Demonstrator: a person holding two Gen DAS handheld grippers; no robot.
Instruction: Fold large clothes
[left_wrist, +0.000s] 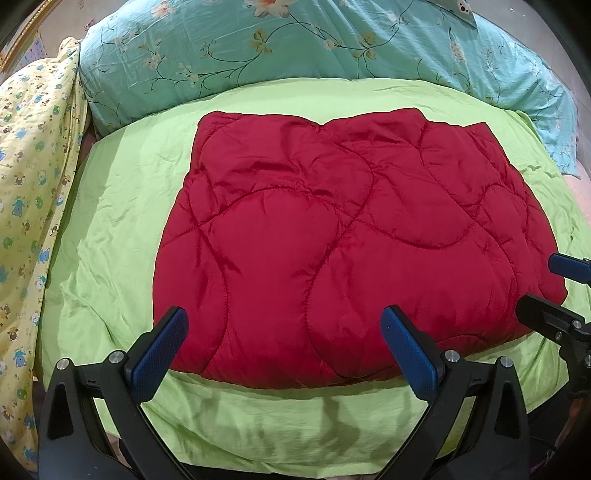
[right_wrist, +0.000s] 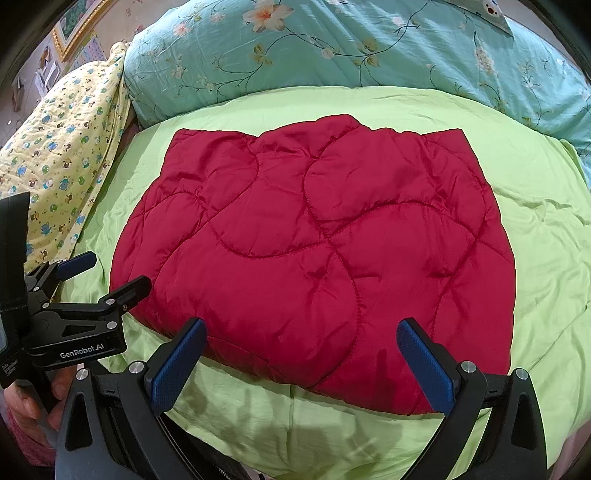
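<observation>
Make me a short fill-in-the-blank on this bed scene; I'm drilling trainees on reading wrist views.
1. The quilted garment lying folded on the bed is ____ in colour.
2. It rests on a ____ sheet.
3. Both the left tool and the right tool have their fingers ____, holding nothing.
4. The floral pillow beyond it is ____.

Missing: red; green; open; teal

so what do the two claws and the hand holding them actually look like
Both are matte black plastic claws, left and right, each with two angled fingers faced with blue textured pads and round silver bolts at the joints. The left one's body carries white "GenRobot.AI" lettering. A bare hand shows beneath it; no sleeve is clearly visible.
</observation>
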